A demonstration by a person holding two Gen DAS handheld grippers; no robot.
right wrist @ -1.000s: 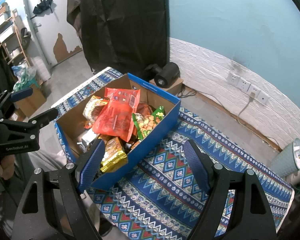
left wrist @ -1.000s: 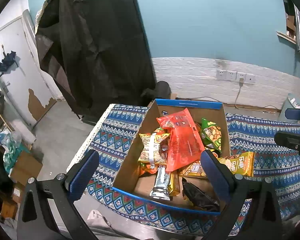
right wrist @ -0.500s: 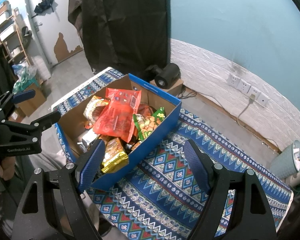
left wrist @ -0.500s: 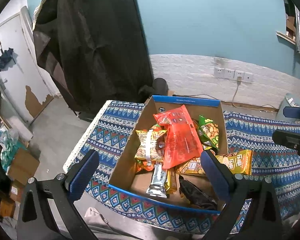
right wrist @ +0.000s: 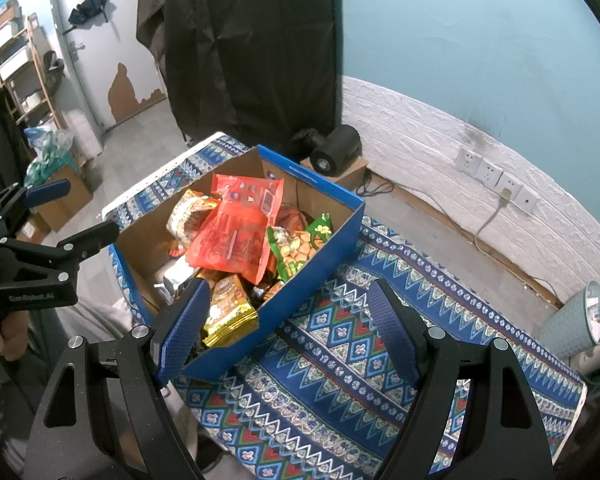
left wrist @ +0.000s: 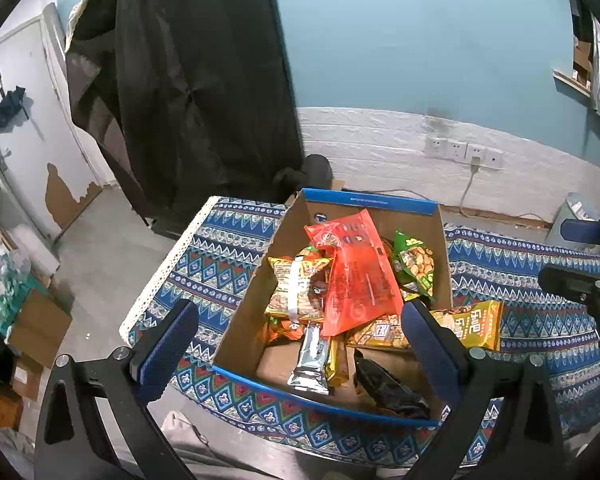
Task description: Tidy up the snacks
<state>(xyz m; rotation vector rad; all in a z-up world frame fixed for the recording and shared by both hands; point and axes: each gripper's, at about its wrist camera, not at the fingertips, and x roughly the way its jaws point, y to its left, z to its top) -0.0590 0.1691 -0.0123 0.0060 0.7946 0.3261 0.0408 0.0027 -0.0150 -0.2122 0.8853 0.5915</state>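
Both tools (left wrist: pixel 300 354) (right wrist: pixel 288 330) hang spread wide above the snack box (left wrist: pixel 242 312).

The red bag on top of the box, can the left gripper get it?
Probably yes. The red bag lies on top of the pile, nothing covers it, and the left gripper hangs open above the box.

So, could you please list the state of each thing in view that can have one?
left gripper: open, holding nothing, above the box.
right gripper: open, holding nothing.
cardboard box: topless, piled with snacks.
red packet: lying on top of the pile.
yellow packet: hanging over the box's right wall.
silver packet: lying on the box floor.
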